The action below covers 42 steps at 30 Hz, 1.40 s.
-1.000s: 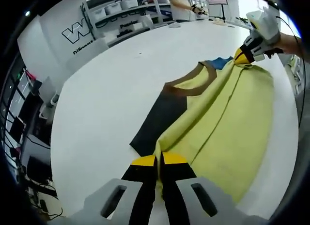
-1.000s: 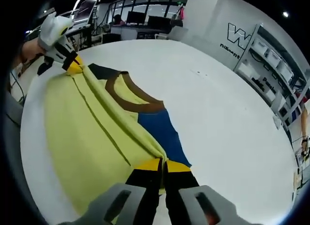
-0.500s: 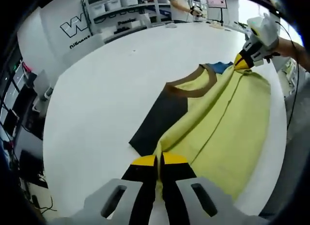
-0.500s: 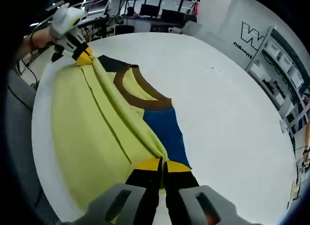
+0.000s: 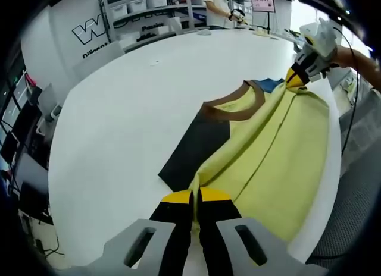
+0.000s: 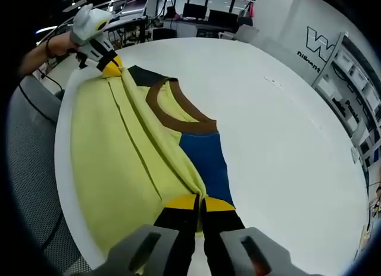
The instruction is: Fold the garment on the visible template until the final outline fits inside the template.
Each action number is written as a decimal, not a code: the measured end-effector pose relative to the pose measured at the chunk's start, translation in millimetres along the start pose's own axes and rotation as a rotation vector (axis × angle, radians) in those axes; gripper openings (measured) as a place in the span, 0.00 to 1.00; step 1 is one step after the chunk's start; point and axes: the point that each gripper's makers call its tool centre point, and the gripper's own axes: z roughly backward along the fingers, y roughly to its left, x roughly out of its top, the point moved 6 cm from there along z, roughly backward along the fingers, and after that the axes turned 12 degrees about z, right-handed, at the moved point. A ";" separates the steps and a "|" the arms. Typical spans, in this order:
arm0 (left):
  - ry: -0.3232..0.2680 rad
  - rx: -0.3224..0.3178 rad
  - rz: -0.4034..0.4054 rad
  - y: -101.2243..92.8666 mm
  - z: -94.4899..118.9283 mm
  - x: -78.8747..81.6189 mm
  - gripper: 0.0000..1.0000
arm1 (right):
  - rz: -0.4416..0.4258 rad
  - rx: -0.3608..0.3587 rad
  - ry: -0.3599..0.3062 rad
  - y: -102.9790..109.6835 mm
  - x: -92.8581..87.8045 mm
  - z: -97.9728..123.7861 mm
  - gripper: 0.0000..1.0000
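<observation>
Jaws of both the left gripper and right gripper are closed on opposite ends of the yellow garment, stretched between them above the white desk. Folding appears barely begun; no template is discernible.

Bright even overhead light, soft faint shadows, strong fisheye bending at edges, sharp centre, mild glare
</observation>
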 end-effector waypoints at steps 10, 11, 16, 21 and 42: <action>-0.089 0.111 -0.102 4.2 7.3 5.6 0.14 | -0.044 -0.120 -0.173 -12.8 -5.2 12.6 0.15; -0.105 0.109 -0.106 5.3 13.1 7.8 0.19 | -0.039 -0.143 -0.194 -14.4 -4.8 18.1 0.19; -0.164 0.083 -0.118 6.8 35.1 12.6 0.16 | 0.025 -0.175 -0.255 -12.6 -2.8 38.6 0.23; -0.171 0.075 -0.143 5.9 38.4 12.1 0.15 | 0.041 -0.168 -0.259 -9.3 -2.5 41.4 0.24; -0.022 -0.008 -0.634 -5.1 27.7 -20.6 0.12 | 0.408 -0.032 -0.131 16.5 -11.9 27.6 0.09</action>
